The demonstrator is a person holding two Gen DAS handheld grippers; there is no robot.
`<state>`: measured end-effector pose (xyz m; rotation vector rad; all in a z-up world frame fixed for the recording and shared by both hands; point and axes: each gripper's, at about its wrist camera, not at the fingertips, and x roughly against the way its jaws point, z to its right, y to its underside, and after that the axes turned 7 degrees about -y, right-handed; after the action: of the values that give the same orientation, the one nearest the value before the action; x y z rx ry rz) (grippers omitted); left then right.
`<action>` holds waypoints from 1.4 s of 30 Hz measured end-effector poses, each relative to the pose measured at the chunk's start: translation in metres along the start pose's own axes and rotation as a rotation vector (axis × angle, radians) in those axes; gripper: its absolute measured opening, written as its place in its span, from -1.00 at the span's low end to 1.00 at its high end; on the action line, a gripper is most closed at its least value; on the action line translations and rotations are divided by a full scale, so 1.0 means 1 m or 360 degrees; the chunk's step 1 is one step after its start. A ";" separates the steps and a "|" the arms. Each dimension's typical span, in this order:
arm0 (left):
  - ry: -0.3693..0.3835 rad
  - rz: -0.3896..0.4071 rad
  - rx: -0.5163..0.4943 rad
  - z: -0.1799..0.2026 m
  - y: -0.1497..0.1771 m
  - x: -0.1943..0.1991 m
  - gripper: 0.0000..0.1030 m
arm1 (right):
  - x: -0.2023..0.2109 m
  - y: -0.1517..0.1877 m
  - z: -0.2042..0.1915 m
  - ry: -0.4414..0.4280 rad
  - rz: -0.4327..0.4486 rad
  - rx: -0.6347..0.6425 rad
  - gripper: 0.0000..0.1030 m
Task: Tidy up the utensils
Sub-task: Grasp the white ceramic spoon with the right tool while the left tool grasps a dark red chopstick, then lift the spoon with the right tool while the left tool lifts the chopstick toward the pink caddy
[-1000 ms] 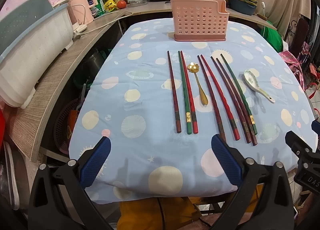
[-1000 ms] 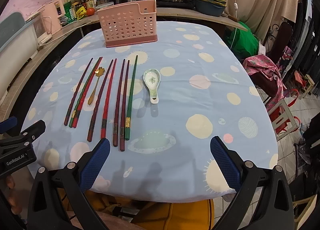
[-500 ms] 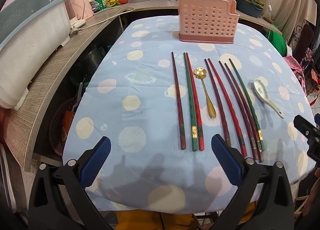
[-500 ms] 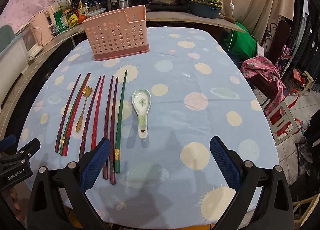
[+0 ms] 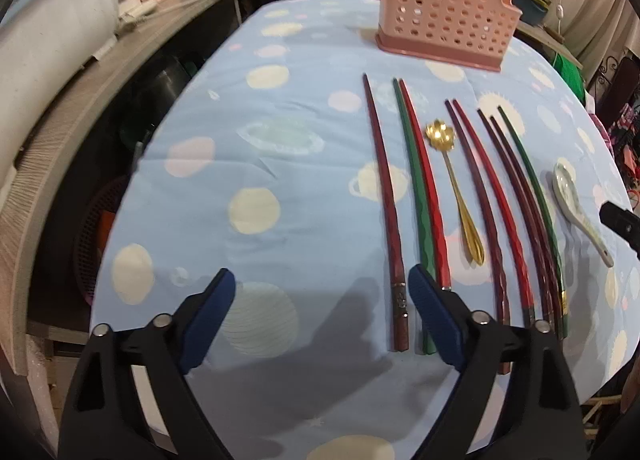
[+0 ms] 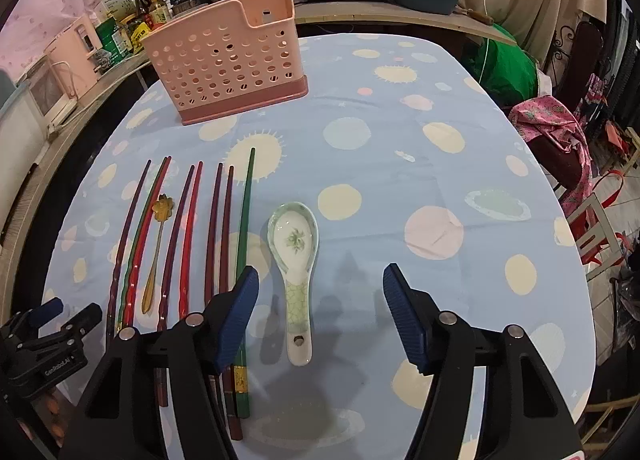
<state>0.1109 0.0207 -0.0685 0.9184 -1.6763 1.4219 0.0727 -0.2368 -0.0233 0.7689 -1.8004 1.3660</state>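
Left wrist cam: your left gripper (image 5: 322,310) is spread wide w/ nothing btwn the pads, low over the near edge of the blue dotted tablecloth (image 5: 248,148). Its right pad (image 5: 430,310) overlaps the butt ends of the green + red chopstick pair. Count: 8 chopsticks (image 5: 418,196) lying roughly parallel – 1 dark red alone on the left, then green + red touching, then 2 more reds, then 2 dark ones + 1 green bunched together. 1 gold spoon (image 5: 456,186) sits btwn the 3rd and 4th stick. 1 ceramic spoon (image 5: 578,210) lies right of the lot, apart. 1 pink holder (image 5: 446,8) stands upright at the far end, well apart from everything.

Right wrist cam: your right gripper (image 6: 320,316) is also wide open, empty, w/ the ceramic spoon (image 6: 295,260) lying btwn the pads, closer to the left one, handle toward you. Left pad (image 6: 236,316) covers the green chopstick's lower part. Same 8 sticks (image 6: 188,236), gold spoon (image 6: 157,244), pink holder (image 6: 228,56). Left gripper (image 6: 48,332) shows bottom left.
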 end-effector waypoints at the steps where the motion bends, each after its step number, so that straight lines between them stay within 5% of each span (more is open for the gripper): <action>1: 0.0013 -0.0018 -0.0005 0.001 0.000 -0.003 0.45 | -0.002 -0.001 -0.001 -0.0001 -0.0008 0.0002 0.08; 12: 0.0087 -0.0033 -0.0037 0.008 0.004 -0.008 0.11 | -0.022 0.000 0.001 -0.0037 -0.0087 -0.0012 -0.48; 15: 0.0108 -0.0036 -0.0031 0.007 0.005 -0.006 -0.12 | -0.026 0.003 0.001 -0.0058 -0.0109 -0.0020 -0.64; 20: 0.0159 -0.0049 -0.0013 0.004 0.006 -0.005 -0.55 | -0.030 0.008 0.002 -0.0091 -0.0137 -0.0037 -0.72; 26: 0.0179 -0.0052 -0.0005 0.003 0.009 -0.004 -0.82 | -0.032 0.021 0.002 -0.0126 -0.0146 -0.0040 -0.73; 42: 0.0231 0.0018 0.0051 -0.008 0.012 0.026 -0.87 | -0.008 0.030 0.004 -0.0117 -0.0095 -0.0011 -0.85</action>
<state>0.0891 0.0288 -0.0504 0.8038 -1.5578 1.4903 0.0517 -0.2325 -0.0462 0.8726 -1.8229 1.3076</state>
